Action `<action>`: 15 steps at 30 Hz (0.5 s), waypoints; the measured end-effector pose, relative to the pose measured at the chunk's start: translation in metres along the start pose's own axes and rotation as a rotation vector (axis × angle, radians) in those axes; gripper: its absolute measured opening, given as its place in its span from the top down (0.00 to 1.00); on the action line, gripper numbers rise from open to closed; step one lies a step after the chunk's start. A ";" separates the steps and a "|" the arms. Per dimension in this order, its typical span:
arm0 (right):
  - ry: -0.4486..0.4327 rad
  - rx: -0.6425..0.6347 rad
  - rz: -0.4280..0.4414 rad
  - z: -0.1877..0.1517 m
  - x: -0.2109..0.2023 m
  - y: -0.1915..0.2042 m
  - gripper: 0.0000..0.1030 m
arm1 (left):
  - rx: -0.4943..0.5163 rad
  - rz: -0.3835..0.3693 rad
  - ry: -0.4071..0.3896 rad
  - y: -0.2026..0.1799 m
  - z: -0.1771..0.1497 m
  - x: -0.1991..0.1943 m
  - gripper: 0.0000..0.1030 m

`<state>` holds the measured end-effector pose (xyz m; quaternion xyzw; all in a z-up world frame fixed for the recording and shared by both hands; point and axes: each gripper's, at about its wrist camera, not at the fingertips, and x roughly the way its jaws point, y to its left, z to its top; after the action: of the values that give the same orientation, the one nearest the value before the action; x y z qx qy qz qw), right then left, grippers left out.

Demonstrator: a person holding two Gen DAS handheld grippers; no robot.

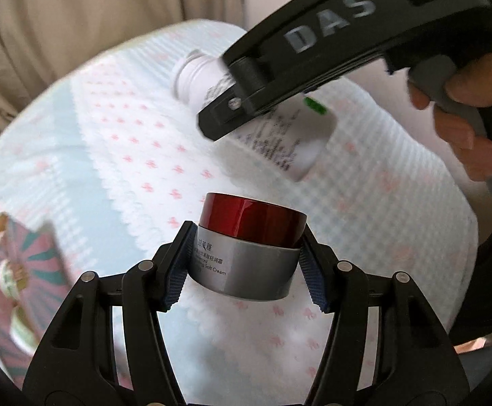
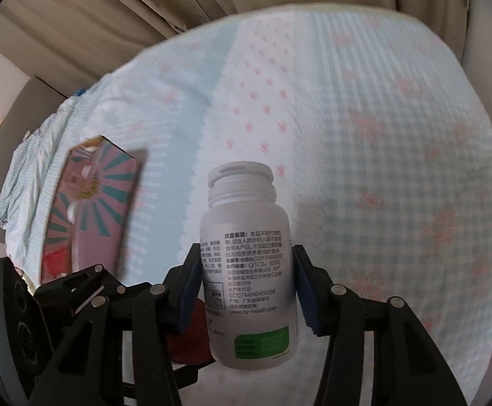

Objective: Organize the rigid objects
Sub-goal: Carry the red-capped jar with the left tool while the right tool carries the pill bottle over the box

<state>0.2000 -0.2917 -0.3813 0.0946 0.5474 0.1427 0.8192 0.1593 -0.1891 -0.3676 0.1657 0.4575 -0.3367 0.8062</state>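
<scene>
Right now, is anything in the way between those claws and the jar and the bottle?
No. The left gripper is already shut on the jar, and the right gripper on the bottle.

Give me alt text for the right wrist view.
The right gripper clamps a white supplement bottle, cap off, above a patterned bedspread. A pink box with teal rays lies at left, and a red lid shows behind the bottle.

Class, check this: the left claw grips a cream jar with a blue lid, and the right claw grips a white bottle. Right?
Not quite. The left wrist view shows the cream jar in the left claw has a red lid. The right claw does grip the white bottle.
</scene>
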 end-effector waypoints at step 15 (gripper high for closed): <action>-0.125 -0.115 0.078 0.011 -0.146 0.132 0.54 | -0.176 0.205 -0.136 0.009 0.004 -0.179 0.46</action>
<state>0.1408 -0.2164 -0.2092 0.0776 0.4822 0.1995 0.8495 0.1042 -0.1152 -0.2139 0.1171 0.4105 -0.2218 0.8767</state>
